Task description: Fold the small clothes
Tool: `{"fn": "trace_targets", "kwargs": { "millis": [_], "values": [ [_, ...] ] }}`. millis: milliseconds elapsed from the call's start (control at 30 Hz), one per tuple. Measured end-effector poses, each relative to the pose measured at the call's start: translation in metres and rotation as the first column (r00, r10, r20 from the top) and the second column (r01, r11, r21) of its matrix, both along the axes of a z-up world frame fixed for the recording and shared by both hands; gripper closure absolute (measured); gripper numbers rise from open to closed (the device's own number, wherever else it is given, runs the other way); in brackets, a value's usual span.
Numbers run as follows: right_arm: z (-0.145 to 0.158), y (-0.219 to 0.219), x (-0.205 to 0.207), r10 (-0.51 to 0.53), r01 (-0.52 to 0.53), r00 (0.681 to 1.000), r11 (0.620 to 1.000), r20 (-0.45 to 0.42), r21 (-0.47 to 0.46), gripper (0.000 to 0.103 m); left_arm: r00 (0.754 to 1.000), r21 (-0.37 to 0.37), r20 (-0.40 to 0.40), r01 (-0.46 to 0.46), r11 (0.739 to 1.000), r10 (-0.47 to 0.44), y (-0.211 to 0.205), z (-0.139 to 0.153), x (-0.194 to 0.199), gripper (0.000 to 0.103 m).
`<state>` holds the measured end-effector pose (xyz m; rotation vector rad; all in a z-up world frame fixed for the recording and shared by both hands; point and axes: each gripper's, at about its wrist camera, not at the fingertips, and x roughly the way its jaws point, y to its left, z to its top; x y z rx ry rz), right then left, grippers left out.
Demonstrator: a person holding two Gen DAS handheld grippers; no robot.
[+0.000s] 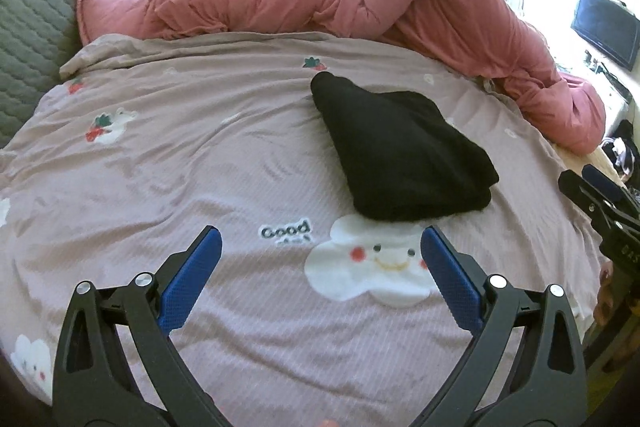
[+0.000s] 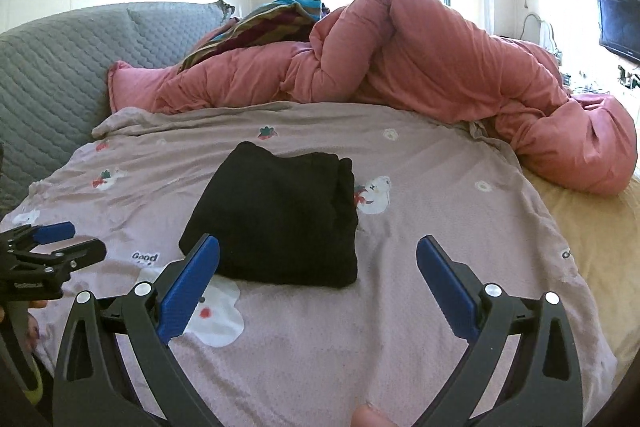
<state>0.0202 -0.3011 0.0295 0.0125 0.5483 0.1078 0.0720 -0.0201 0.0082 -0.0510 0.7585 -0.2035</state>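
The small black knitted garment [image 2: 276, 219] is lying folded into a compact, thick wedge on the mauve cloud-print bedsheet [image 1: 240, 327], so the folding is looking finished, with nothing visibly left. Left tongs [image 1: 321, 245] and right tongs [image 2: 318, 255] are hanging released, holding nothing, just short of it.

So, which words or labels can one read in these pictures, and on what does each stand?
"Good": stitched on the mauve bedspread, beside the cloud face; letters beneath it are too blurred.
Partial letters at the bedspread's right edge: cut off.
White print on the left gripper: too small to read.
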Motion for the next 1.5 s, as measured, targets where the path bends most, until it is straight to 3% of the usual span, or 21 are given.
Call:
{"fn": "trace_targets", "kwargs": {
  "millis": [467, 633, 1500],
  "values": [
    [-0.038, 0.020, -0.029, 0.004, -0.005, 0.996, 1.000, -0.094, 0.000, 0.005, 0.996, -0.025, -0.074, -0.045, 0.999, 0.043, 0.020, -0.029, -0.028, 0.010],
    [-0.054, 0.025, -0.026, -0.014, 0.014, 0.990, 1.000, -0.143, 0.001, 0.005, 0.994, -0.003, -0.090, -0.055, 0.999, 0.054, 0.018, -0.037, -0.028, 0.010],
    [-0.053, 0.026, -0.027, -0.011, 0.010, 0.989, 1.000, -0.145, -0.007, 0.005, 0.992, 0.029, -0.096, -0.075, 0.997, 0.077, 0.017, -0.039, -0.028, 0.010]
  ]
}}
